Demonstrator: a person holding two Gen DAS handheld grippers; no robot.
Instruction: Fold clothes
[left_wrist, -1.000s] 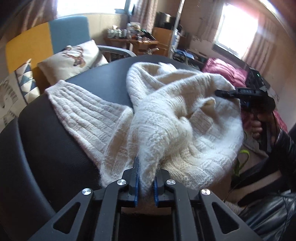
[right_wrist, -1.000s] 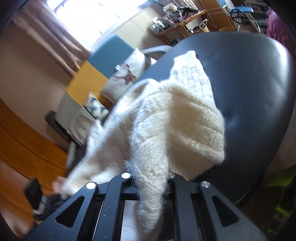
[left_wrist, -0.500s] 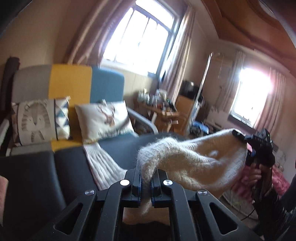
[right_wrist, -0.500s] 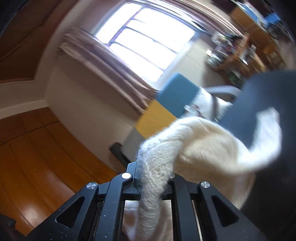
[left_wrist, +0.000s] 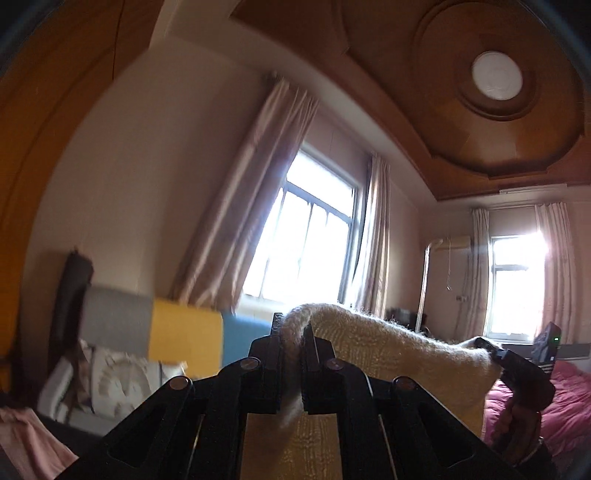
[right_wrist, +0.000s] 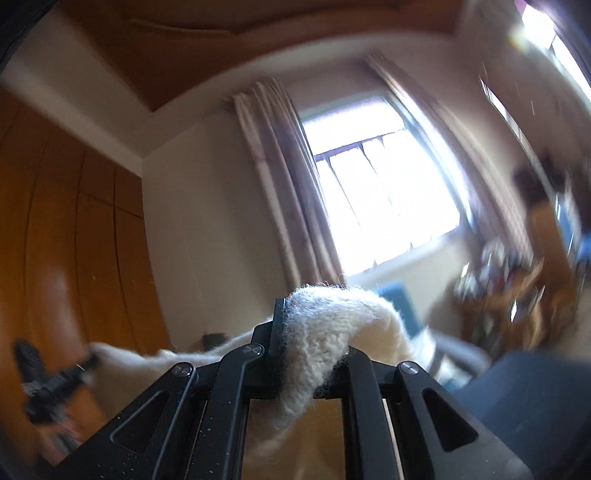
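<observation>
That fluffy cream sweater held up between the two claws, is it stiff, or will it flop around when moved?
Probably floppy: the cream sweater sags in a curve between the left gripper and the right gripper and hangs below both. Its thick, fuzzy knit likely grips the pads rather than slipping. It looks bulky, so it may swing when moved.

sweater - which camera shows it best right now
The left wrist view: the cream sweater stretches sharply from the left gripper across to the right gripper. The right wrist view shows only a bunched fold at its jaws, the rest blurred.
</observation>
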